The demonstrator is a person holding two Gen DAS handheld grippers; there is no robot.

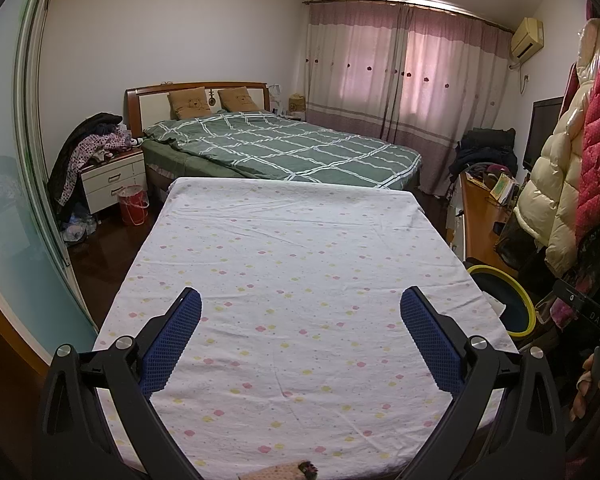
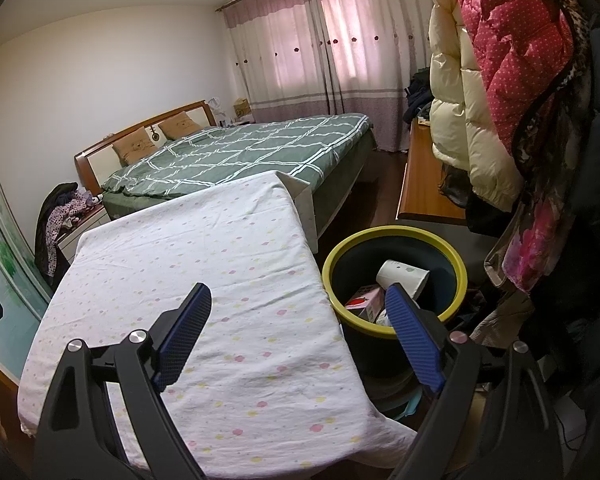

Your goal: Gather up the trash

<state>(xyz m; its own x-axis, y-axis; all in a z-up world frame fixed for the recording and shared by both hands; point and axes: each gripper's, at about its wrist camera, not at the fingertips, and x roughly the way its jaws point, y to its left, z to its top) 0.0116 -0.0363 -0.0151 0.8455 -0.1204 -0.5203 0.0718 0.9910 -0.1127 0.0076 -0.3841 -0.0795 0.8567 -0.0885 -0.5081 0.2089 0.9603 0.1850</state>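
- Grippers: two, the left gripper [image 1: 300,312] and the right gripper [image 2: 298,308], both with blue-padded jaws spread wide and nothing between them, above the white flower-print cloth-covered table [image 1: 300,240].
- Bins: one dark round plastic bin with a yellow rim [image 2: 396,240], just right of the table.
- Trash inside it: one white paper cup [image 2: 402,280] and one pink carton [image 2: 366,300]; further scraps cannot be counted.

Yellow-rimmed dark bin [image 2: 396,280] beside table; inside: white cup [image 2: 402,280] on side, pink carton [image 2: 366,300].
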